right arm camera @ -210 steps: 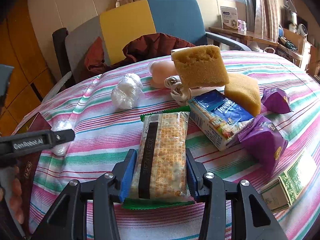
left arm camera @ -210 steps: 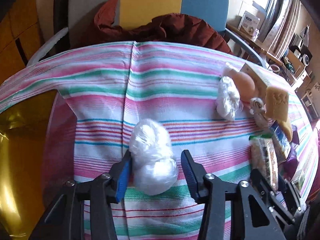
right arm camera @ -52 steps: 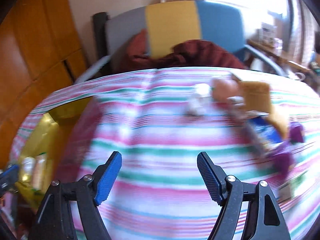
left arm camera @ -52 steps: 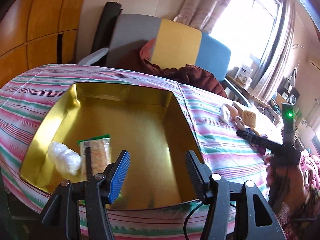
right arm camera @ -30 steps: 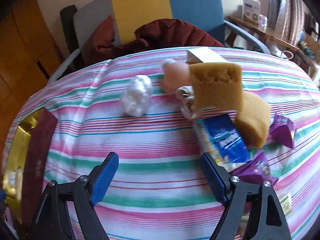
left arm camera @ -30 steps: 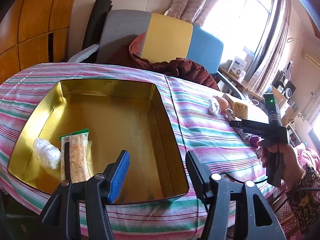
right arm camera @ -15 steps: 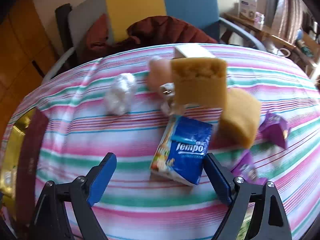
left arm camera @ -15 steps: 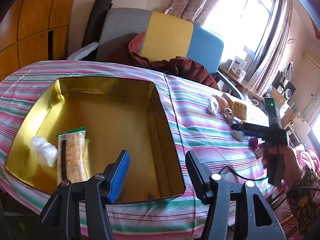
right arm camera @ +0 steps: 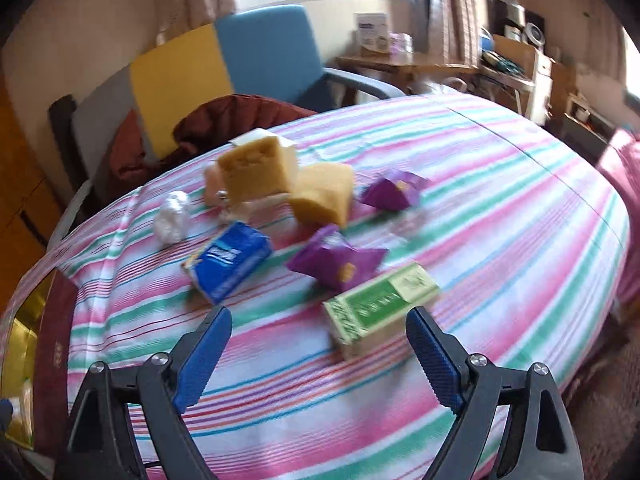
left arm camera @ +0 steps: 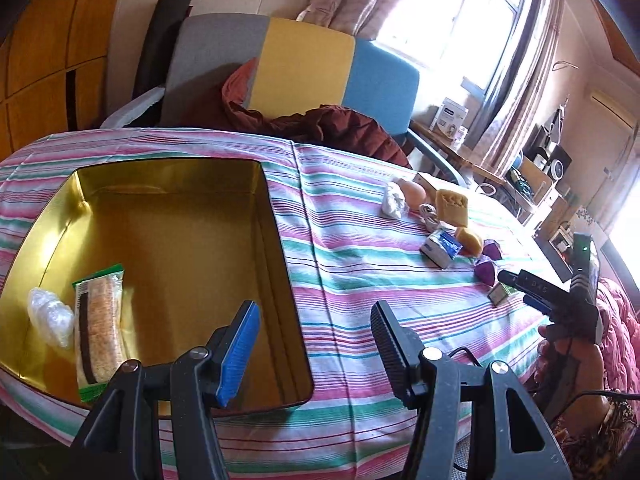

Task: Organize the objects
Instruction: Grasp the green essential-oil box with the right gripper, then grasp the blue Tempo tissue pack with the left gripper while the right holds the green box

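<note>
Green carton (right arm camera: 379, 307), a rectangular box, lies flat near the desk's (right arm camera: 520, 216) front edge, its long axis slanting up to the right, just ahead of the right gripper (right arm camera: 319, 354), whose jaws stand wide and empty. Motion blur smears its print. Left gripper (left arm camera: 312, 346) hangs open, empty, over the shiny gold tin's (left arm camera: 276, 248) corner; inside lie a crinkly cracker packet (left arm camera: 100, 328) and clear plastic wad (left arm camera: 50, 316).
</note>
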Motion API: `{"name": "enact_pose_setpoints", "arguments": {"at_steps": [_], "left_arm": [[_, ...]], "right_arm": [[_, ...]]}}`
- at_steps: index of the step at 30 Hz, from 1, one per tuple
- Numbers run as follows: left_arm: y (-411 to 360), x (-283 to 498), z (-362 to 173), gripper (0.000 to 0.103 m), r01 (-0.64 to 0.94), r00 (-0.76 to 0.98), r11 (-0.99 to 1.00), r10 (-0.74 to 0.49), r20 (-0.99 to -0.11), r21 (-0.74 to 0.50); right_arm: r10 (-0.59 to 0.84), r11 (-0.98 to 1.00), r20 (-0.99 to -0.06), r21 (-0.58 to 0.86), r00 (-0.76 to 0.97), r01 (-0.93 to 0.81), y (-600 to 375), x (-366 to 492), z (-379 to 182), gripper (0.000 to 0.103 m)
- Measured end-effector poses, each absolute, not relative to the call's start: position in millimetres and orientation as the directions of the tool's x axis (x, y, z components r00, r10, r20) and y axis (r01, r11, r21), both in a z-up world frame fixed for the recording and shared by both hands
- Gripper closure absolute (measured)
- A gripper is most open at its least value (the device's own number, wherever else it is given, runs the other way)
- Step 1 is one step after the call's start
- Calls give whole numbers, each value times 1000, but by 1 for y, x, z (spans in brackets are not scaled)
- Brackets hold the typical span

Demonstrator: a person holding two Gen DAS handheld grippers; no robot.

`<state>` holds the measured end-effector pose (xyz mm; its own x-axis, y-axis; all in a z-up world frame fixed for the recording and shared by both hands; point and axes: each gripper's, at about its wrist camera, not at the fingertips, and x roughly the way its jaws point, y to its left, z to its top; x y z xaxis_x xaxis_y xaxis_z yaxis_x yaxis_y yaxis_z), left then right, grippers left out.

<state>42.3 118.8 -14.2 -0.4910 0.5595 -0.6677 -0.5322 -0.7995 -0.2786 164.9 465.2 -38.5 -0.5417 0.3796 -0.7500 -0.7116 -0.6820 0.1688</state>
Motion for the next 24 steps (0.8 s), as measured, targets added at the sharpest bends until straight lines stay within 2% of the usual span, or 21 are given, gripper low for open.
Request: {"name": "enact_pose_setpoints", "arguments": {"at_steps": [2,3,6,9,16,21,24], "left_arm": [[122,45,-14,44,-541,-486,-794,564,-668,-277],[124,46,-14,44,-545,-484,-792,564,-669,-275],[126,48,-13,44,-551,-484,-792,561,-671,-264],[127,49,-12,44,-553,-484,-792,558,-674,-258],[138,46,-8,44,-573,-471,-780,564,-678,-250],[172,39,-1,44,-624,-437,-744,586,-682,-239],[206,33,-1,40,-676,-404,-708,590,-699,-206]], "right_arm": [[340,-639,-785,210,-517,-740,479,170,-51,17],[320,-628,-796,229,-515,-744,486,169,-55,22],[269,-616,-797,290,-541,-733,503,159,-63,30],[271,-615,-811,268,-519,-741,518,141,-68,48],[343,-631,-796,198,-499,-750,540,133,-75,72],[407,-660,-742,164,-532,-733,527,144,-79,72],[433,-661,-703,177,-563,-729,523,152,-81,72]]}}
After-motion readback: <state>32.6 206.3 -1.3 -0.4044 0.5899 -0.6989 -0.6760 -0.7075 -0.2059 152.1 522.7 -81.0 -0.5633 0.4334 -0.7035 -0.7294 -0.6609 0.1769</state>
